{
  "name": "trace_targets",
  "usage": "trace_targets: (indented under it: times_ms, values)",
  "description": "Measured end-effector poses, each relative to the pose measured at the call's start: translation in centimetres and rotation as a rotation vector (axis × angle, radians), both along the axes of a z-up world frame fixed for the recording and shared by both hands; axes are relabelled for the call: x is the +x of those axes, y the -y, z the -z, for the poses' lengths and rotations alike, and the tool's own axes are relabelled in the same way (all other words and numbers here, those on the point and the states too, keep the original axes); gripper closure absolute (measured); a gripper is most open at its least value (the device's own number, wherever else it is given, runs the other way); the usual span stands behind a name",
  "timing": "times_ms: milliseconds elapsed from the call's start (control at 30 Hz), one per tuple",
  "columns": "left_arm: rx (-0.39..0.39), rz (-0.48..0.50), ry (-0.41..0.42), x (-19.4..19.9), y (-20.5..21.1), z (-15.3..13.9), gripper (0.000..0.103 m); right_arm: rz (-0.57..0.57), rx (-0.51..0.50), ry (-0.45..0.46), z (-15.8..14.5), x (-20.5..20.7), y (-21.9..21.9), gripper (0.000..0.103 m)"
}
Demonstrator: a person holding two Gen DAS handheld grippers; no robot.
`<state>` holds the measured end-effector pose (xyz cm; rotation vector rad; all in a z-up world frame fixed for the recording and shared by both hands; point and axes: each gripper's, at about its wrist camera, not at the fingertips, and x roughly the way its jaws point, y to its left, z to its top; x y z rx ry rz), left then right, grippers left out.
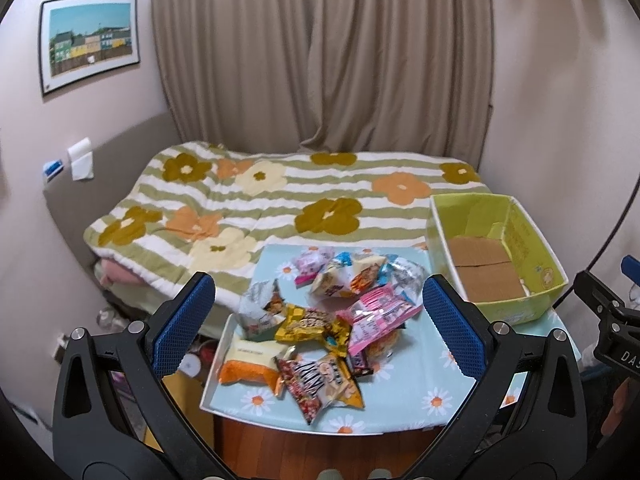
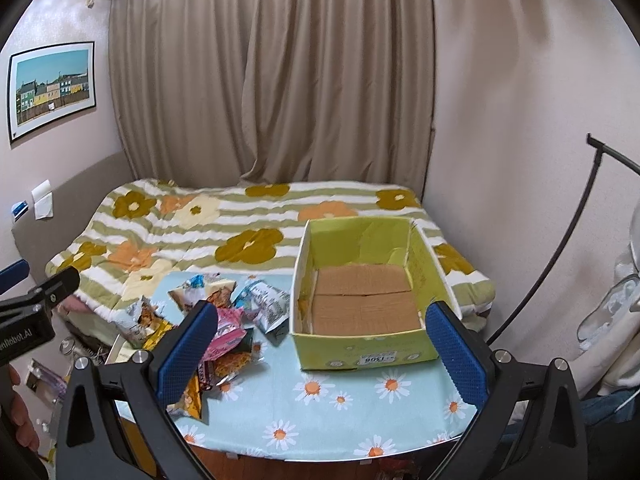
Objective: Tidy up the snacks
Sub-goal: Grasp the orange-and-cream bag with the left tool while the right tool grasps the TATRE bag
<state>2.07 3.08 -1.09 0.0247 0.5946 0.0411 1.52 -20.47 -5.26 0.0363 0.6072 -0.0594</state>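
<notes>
Holding both tongs, left gripper (image 1: 318,316) and right gripper (image 2: 322,344), released, we see snack packets (image 1: 320,312) heaped below the left, the box (image 2: 360,344) beneath the right still unfilled.

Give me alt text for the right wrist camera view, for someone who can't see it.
An empty green cardboard box sits on a daisy-print tablecloth, framed between the open right gripper and its blue fingers. A pile of snack packets lies to the box's left. Behind are a flower-patterned bedspread and beige curtains.
</notes>
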Motion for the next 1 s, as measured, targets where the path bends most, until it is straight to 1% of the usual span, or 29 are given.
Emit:
trace_targets:
  times_ms: [100,200,333,400,567,667,800,900,1000]
  values:
    - [0.000,-0.038,-0.031,0.2,-2.0,1.1,0.000,-0.050,0.002,-0.029,1.4,0.8,-0.8,0.000]
    - [-0.015,-0.056,-0.086,0.7,-4.8,2.9,0.000,-0.095,0.038,-0.087,3.5,2.0,-2.1,0.000]
    - [-0.032,-0.030,-0.166,2.1,-8.7,6.1,0.000,-0.137,0.131,-0.157,6.4,3.4,-4.3,0.000]
    - [-0.039,-0.015,-0.205,3.1,-10.5,7.7,0.000,-0.144,0.159,-0.191,7.9,4.0,-5.6,0.000]
    - [-0.114,0.071,-0.318,6.1,-14.0,11.9,0.000,-0.164,0.261,-0.291,12.3,5.6,-9.3,0.000]
    - [-0.112,0.132,-0.375,7.9,-14.8,14.6,0.000,-0.187,0.321,-0.362,15.2,6.6,-11.3,0.000]
    - [-0.124,0.228,-0.460,9.9,-15.2,17.7,0.000,-0.218,0.372,-0.427,18.4,7.7,-13.2,0.000]
    - [-0.086,0.297,-0.499,11.0,-14.9,19.8,0.000,-0.264,0.395,-0.461,20.3,8.2,-14.6,0.000]
    - [-0.009,0.391,-0.534,11.8,-14.5,21.7,0.000,-0.298,0.390,-0.484,21.5,8.5,-15.4,0.000]
